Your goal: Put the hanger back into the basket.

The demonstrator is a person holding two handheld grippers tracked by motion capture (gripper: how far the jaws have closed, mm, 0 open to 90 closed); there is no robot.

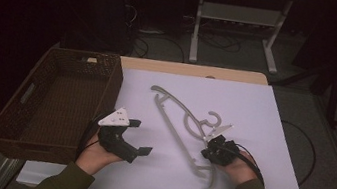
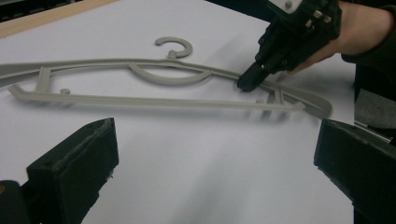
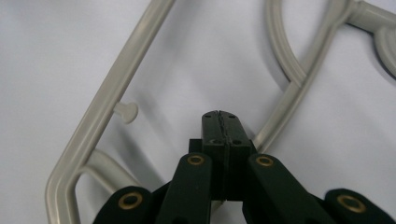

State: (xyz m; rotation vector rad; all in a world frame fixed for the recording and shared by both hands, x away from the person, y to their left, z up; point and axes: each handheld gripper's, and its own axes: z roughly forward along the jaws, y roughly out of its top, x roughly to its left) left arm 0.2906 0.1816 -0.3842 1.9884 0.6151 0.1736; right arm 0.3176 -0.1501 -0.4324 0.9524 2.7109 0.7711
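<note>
A grey plastic hanger [image 1: 174, 127] lies flat on the white table cover [image 1: 252, 127], its hook pointing to the right. My right gripper [image 1: 205, 153] is shut with nothing between its jaws. Its tip rests against the hanger's curved arm [image 2: 219, 72], near the right end. In the right gripper view the joined tips [image 3: 219, 116] sit beside that arm, with the hanger's straight bar [image 3: 109, 95] to their left. My left gripper [image 1: 141, 137] is held open over the cover, left of the hanger and apart from it. Its jaws [image 2: 217, 172] frame the hanger [image 2: 154, 101] from a distance.
A dark woven basket [image 1: 30, 94] stands at the table's left side, close to my left hand. Bare white cover lies between the two grippers. Behind the table a white metal frame [image 1: 237, 24] and cables lie on the floor.
</note>
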